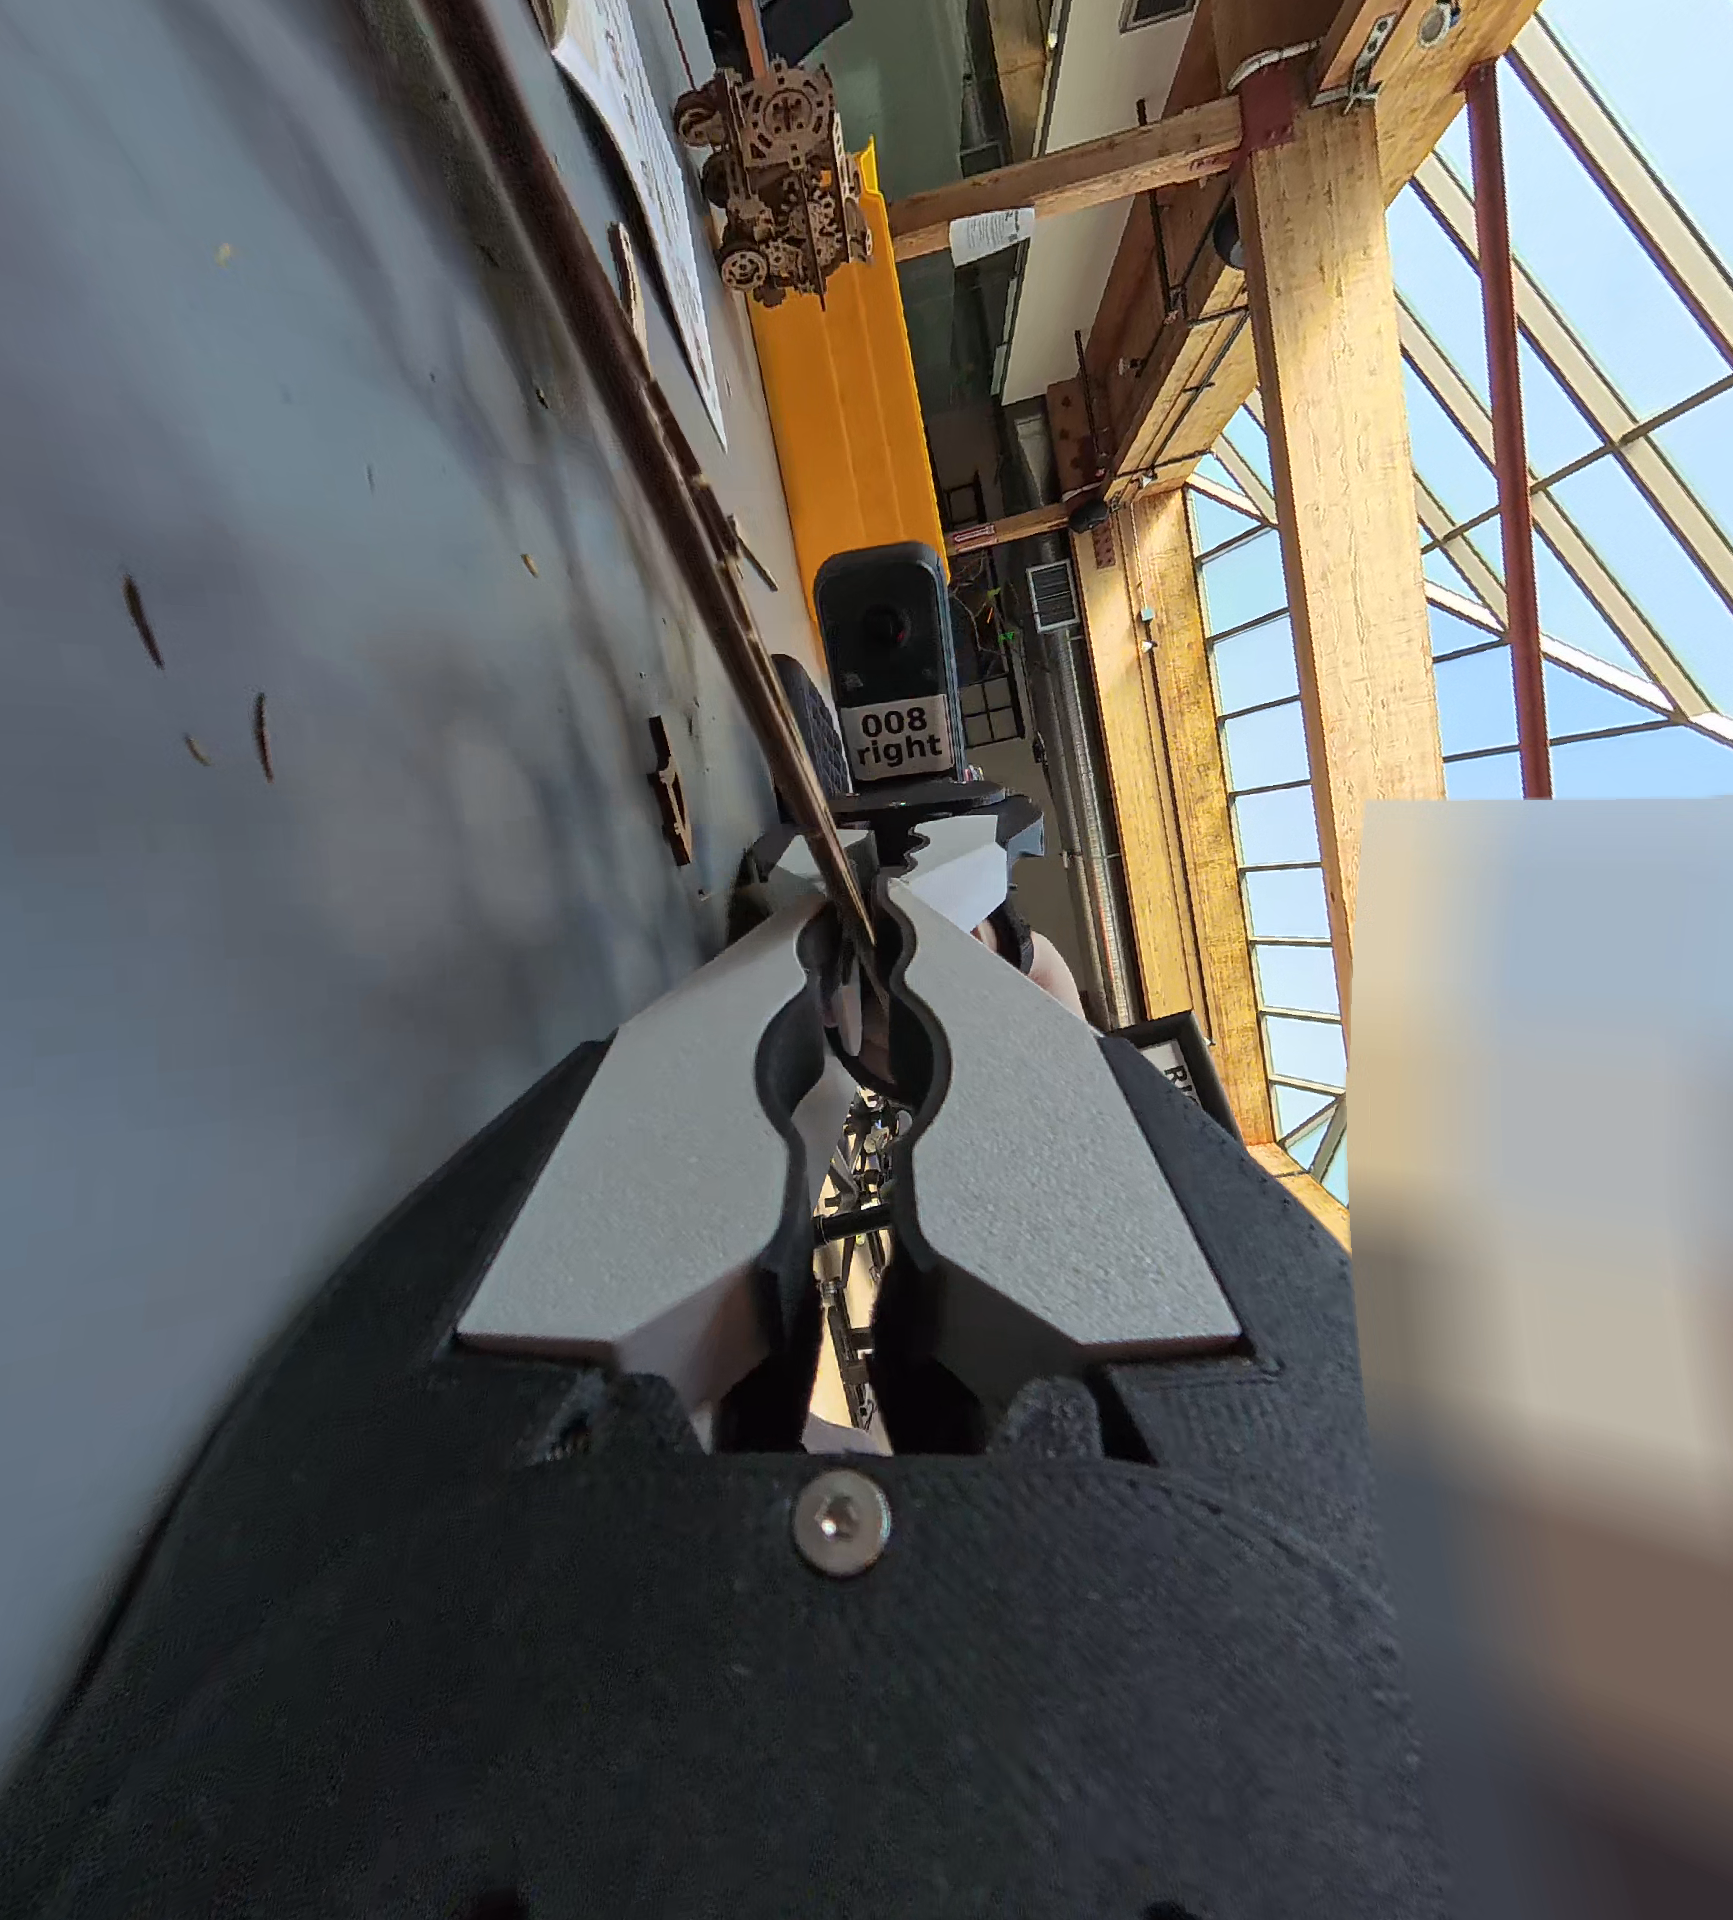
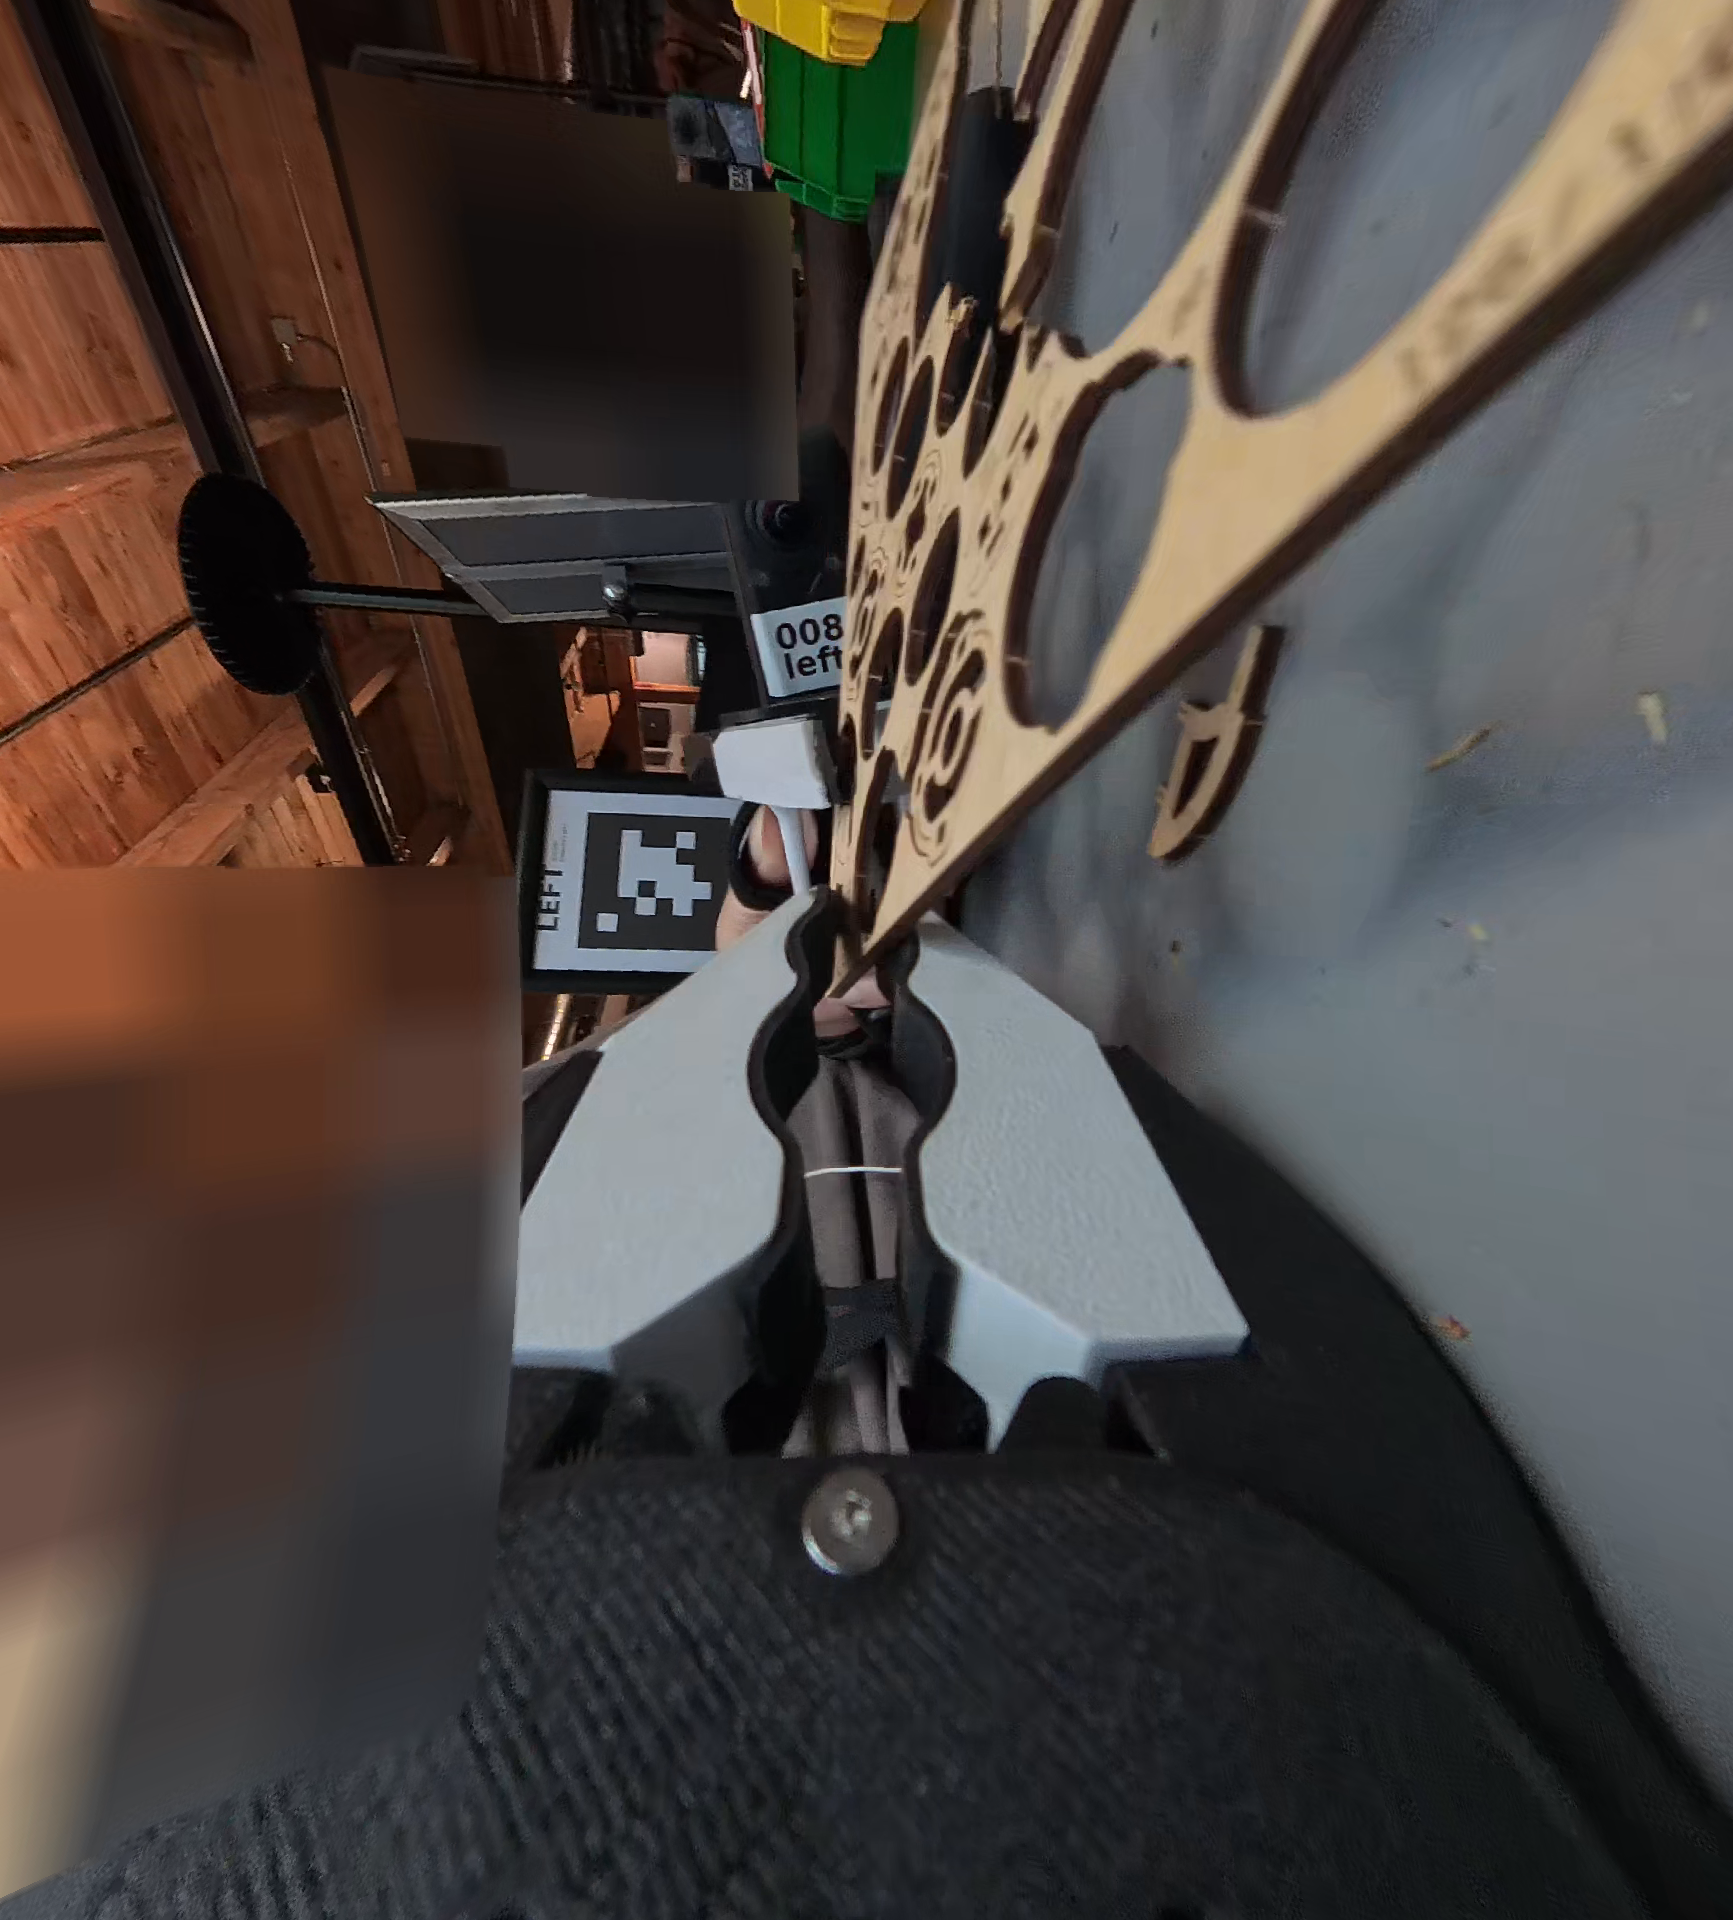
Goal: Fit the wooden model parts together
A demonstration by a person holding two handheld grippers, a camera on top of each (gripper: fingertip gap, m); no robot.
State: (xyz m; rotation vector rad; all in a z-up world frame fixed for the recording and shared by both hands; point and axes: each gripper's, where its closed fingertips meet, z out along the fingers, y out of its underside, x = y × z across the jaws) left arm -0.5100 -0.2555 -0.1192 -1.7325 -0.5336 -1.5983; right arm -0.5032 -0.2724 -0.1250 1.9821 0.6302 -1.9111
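Both claws, the left claw (image 1: 857,920) and the right claw (image 2: 867,940), pinch the same wooden sheet (image 2: 1194,436). It extends toward 1 o'clock above the table (image 2: 1568,935). Holding it at two points likely steadies it for part removal.

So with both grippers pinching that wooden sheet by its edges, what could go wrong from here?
1. The sheet is mostly cut-outs joined by thin bridges, so twisting between the left gripper and right gripper could snap it.
2. Each gripper's jaws hold only an edge, so the sheet might slip out.
3. Loose parts lie on the table just under the sheet and could be knocked away.
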